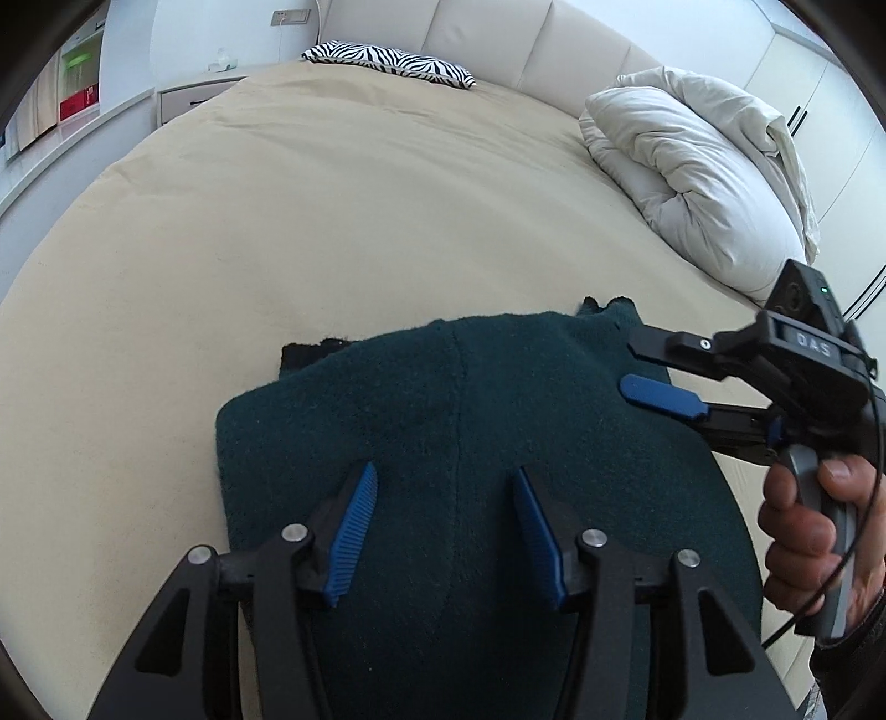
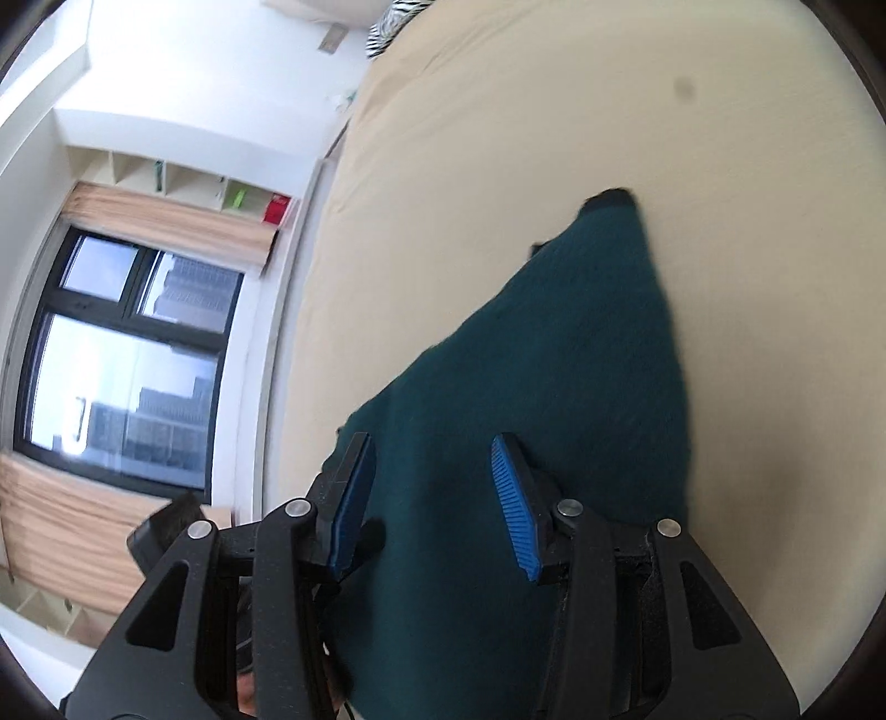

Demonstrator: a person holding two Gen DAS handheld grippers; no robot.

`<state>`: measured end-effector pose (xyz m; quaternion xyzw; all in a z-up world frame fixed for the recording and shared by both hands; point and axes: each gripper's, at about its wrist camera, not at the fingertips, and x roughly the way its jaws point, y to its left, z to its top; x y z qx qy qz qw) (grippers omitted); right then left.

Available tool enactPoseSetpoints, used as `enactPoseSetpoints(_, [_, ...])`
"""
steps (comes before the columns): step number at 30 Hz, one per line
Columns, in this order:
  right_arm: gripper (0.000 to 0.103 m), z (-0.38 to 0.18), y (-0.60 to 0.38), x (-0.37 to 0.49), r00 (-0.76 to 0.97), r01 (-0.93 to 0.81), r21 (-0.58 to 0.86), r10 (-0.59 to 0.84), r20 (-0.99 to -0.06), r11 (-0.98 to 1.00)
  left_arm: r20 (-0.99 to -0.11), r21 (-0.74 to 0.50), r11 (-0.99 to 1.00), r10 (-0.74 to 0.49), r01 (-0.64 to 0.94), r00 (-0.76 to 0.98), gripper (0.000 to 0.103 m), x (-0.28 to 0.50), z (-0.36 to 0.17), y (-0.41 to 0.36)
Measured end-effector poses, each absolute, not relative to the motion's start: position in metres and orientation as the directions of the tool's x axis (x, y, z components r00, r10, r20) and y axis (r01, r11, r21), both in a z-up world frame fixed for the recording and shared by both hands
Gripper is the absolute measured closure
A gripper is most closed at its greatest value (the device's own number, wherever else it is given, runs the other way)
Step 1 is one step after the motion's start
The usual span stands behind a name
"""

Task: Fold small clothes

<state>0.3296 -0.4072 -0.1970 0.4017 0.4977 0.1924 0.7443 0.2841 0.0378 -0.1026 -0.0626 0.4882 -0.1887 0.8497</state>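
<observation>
A dark green knitted garment lies folded on the beige bed sheet, with a black edge showing from under its far side. My left gripper hovers over the garment's near half, jaws open and nothing pinched between its blue pads. My right gripper, held by a hand, reaches in over the garment's right edge with its jaws apart. In the right wrist view the right gripper stands open above the green garment, its pads gripping no cloth.
A bunched white duvet lies at the bed's far right and a zebra-striped pillow at the padded headboard. A nightstand stands far left. Beside the bed are a window and wall shelves.
</observation>
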Motion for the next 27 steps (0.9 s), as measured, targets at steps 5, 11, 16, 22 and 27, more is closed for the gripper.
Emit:
enactPoseSetpoints(5, [0.066, -0.212, -0.438, 0.333, 0.478, 0.139, 0.807, 0.675, -0.562, 0.574, -0.815, -0.249, 0.929, -0.354, 0.275, 0.459, 0.048, 0.284, -0.102, 0.032])
enactPoseSetpoints(11, [0.061, -0.177, -0.457, 0.297, 0.545, 0.075, 0.818, 0.664, -0.513, 0.57, -0.813, -0.233, 0.932, -0.343, 0.278, 0.47, 0.047, 0.282, -0.101, 0.029])
enactPoseSetpoints(16, [0.057, -0.157, -0.42, 0.245, 0.443, -0.131, 0.834, 0.784, -0.435, 0.537, -0.812, -0.224, 0.934, -0.336, 0.277, 0.477, 0.047, 0.282, -0.1, 0.029])
enactPoseSetpoints(22, [0.058, -0.193, -0.39, 0.208, 0.368, -0.191, 0.795, 0.793, -0.486, 0.575, -0.811, -0.211, 0.934, -0.332, 0.29, 0.481, 0.047, 0.279, -0.101, 0.029])
enactPoseSetpoints(27, [0.058, -0.196, -0.397, 0.194, 0.397, -0.179, 0.811, 0.795, -0.459, 0.557, -0.808, -0.198, 0.935, -0.325, 0.294, 0.491, 0.046, 0.279, -0.102, 0.028])
